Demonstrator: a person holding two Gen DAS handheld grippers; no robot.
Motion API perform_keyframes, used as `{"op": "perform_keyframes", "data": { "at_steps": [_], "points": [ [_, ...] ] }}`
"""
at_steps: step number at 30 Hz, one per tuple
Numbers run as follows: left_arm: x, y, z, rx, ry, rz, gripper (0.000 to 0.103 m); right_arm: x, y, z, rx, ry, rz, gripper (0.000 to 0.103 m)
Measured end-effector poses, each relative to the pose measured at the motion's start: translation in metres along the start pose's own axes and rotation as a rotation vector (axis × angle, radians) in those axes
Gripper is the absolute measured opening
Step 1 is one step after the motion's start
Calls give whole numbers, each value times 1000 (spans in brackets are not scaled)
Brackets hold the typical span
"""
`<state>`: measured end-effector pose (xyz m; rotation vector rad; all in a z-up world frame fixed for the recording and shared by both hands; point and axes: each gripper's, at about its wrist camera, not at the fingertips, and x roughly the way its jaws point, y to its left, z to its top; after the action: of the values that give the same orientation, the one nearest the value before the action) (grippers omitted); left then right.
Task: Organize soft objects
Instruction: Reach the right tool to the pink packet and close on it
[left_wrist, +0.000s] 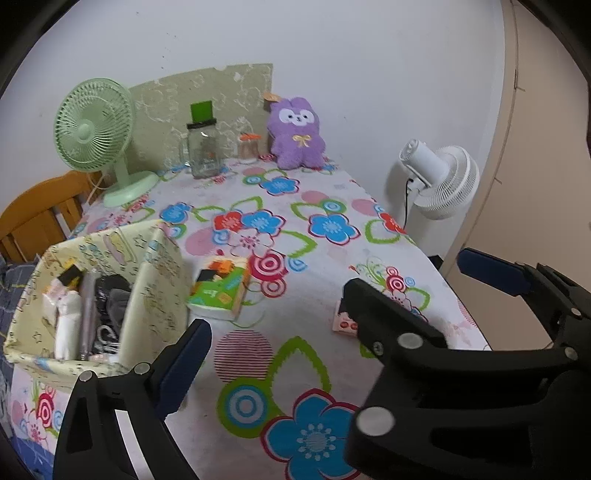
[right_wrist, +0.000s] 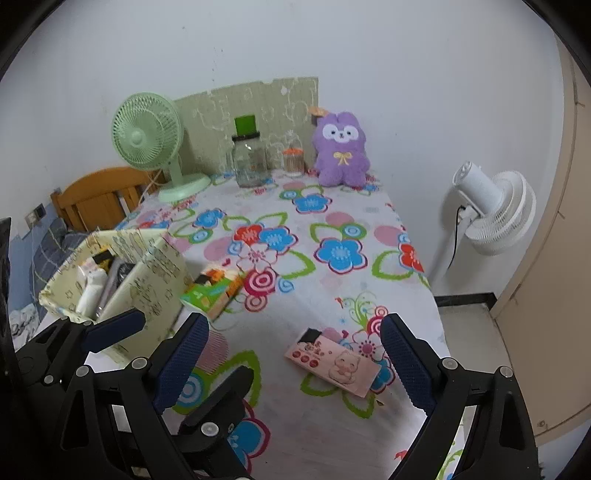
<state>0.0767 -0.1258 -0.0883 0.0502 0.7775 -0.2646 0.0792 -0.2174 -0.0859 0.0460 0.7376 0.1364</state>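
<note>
A pink tissue packet (right_wrist: 332, 360) lies flat on the flowered tablecloth, low between the blue pads of my right gripper (right_wrist: 295, 325), which stands open above it without touching. In the left wrist view only a corner of the pink packet (left_wrist: 345, 325) shows behind the right gripper's black finger. A green tissue packet (left_wrist: 219, 291) rests beside the fabric basket (left_wrist: 155, 258). My left gripper (left_wrist: 291, 332) is open and holds nothing. Its right finger is mostly hidden by the right gripper, which crosses it. A purple plush toy (left_wrist: 297, 133) sits upright at the table's far end.
The basket holds a white bottle, a pen and dark items. A green desk fan (left_wrist: 92, 125), a glass jar (left_wrist: 203, 151) and a small orange-lidded jar (left_wrist: 248, 147) stand at the back. A white floor fan (right_wrist: 495, 206) stands right of the table, and a wooden frame (right_wrist: 99, 192) is at the left.
</note>
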Motion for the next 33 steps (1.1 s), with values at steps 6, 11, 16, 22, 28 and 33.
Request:
{"op": "perform_keyframes", "data": {
  "at_steps": [6, 11, 16, 22, 28, 33],
  "points": [
    [21, -2, -4, -15, 40, 11, 96, 19, -7, -6, -8, 39, 1, 96],
    [39, -3, -11, -18, 80, 22, 96, 36, -15, -12, -13, 77, 6, 96],
    [52, -10, -15, 18, 109, 26, 96, 53, -24, -18, -7, 119, 11, 96],
    [70, -12, -20, 31, 165, 34, 96, 72, -31, -25, -15, 180, -2, 89],
    [81, -18, -22, 85, 199, 38, 96, 87, -35, -31, -19, 223, 2, 86],
    [89, -18, -24, 93, 227, 41, 96, 96, -36, -34, -25, 256, -2, 83]
  ]
}}
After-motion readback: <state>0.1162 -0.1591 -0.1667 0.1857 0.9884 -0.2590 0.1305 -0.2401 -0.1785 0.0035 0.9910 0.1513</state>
